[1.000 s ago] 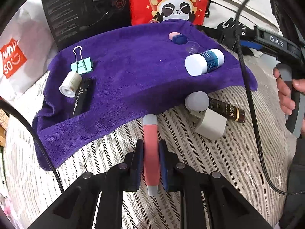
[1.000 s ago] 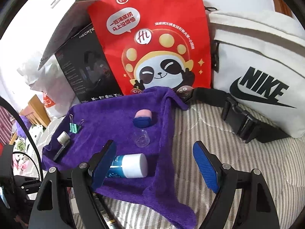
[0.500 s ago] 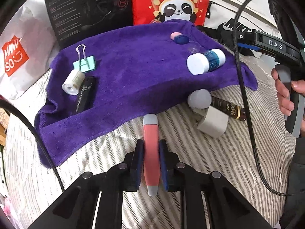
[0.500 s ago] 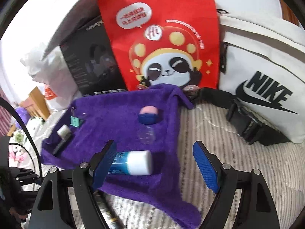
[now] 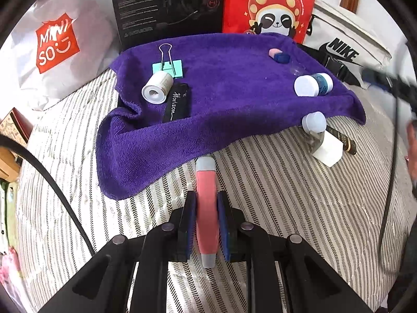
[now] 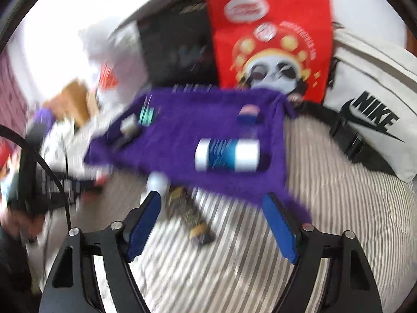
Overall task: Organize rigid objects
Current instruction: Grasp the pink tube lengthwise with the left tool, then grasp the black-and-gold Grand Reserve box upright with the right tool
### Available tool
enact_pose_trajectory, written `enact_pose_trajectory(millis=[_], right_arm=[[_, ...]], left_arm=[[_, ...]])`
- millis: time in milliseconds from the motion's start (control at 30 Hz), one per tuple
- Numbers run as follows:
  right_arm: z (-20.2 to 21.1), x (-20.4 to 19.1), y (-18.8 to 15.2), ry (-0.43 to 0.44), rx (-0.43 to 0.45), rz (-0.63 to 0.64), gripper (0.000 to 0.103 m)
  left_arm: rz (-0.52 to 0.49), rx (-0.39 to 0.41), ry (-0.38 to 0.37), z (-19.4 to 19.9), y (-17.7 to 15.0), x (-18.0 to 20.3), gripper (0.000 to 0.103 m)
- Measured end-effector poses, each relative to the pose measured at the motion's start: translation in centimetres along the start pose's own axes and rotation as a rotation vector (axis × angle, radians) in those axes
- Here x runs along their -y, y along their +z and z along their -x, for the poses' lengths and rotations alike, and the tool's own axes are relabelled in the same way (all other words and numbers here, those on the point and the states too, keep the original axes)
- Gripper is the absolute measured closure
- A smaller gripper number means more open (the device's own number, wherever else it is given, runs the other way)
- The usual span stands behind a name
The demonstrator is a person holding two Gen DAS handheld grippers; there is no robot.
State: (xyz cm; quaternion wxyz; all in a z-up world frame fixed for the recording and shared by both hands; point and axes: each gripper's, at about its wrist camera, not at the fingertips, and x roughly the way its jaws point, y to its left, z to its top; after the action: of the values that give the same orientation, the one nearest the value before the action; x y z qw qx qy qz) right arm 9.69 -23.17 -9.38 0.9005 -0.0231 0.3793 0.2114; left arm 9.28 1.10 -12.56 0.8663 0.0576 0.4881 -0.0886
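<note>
My left gripper (image 5: 206,200) is shut on a pink tube with grey ends (image 5: 206,208), held over the striped bedding just short of the purple towel (image 5: 221,99). On the towel lie a tape roll (image 5: 157,88), a mint binder clip (image 5: 168,65), a black case (image 5: 176,103), a pink-and-blue eraser (image 5: 278,55) and a blue-and-white bottle (image 5: 312,85). My right gripper (image 6: 213,208) is open and holds nothing. It hovers over a dark gold-labelled tube (image 6: 189,214), near the blue-and-white bottle (image 6: 226,154). The right wrist view is motion-blurred.
A white cap (image 5: 314,122), a white block (image 5: 327,150) and a dark tube (image 5: 341,140) lie off the towel's right edge. Behind stand a black box (image 5: 166,2), a red panda bag (image 5: 271,5), a white Nike bag (image 5: 346,44) and a Miniso bag (image 5: 57,41). A black cable (image 5: 391,156) hangs at right.
The left gripper has drawn back and swung left, the pink tube still clamped. The right gripper has moved fast towards the towel's near edge, blurring its view; the dark tube has come into sight below it.
</note>
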Motion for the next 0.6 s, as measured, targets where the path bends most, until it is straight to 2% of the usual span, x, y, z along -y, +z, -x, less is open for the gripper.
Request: enact_pose_trajectory(millis=[100,167,233,300,433,467,500,600], right_arm=[[-0.6,-1.9,-1.5,0.027,-0.049,0.112,0.034],[-1.8,-2.7,-1.8,-0.012,-0.079,0.186,0.038],[-3.1,-2.9,-1.8,-0.047,-0.109,0.230,0.045],[-4.2,-2.6,-1.4,-0.042,-0.130,0.236,0.053],[-6.2,-2.5,-0.6,-0.014,-0.156,0.250,0.055],[-6.3,-2.5,-0.4,0.000,-0.142,0.253,0.060],[-6.5,-2.6,-0.4,0.013,-0.140,0.249,0.071],[-6.5,-2.3,-0.4,0.026,-0.134,0.193,0.074]], left_arm=[[-0.003,0.014,-0.002,0.0,-0.2,0.0,0.086],[0.002,0.017,-0.006,0.1,-0.3,0.0,0.086],[-0.002,0.023,-0.006,0.2,-0.5,0.0,0.086],[-0.003,0.029,-0.007,0.3,-0.6,0.0,0.086],[0.008,0.034,-0.022,0.5,-0.9,-0.4,0.086],[0.011,0.034,-0.027,0.5,-0.9,-0.5,0.086],[0.011,0.034,-0.028,0.5,-0.9,-0.5,0.086],[0.006,0.036,-0.027,0.5,-0.9,-0.5,0.086]])
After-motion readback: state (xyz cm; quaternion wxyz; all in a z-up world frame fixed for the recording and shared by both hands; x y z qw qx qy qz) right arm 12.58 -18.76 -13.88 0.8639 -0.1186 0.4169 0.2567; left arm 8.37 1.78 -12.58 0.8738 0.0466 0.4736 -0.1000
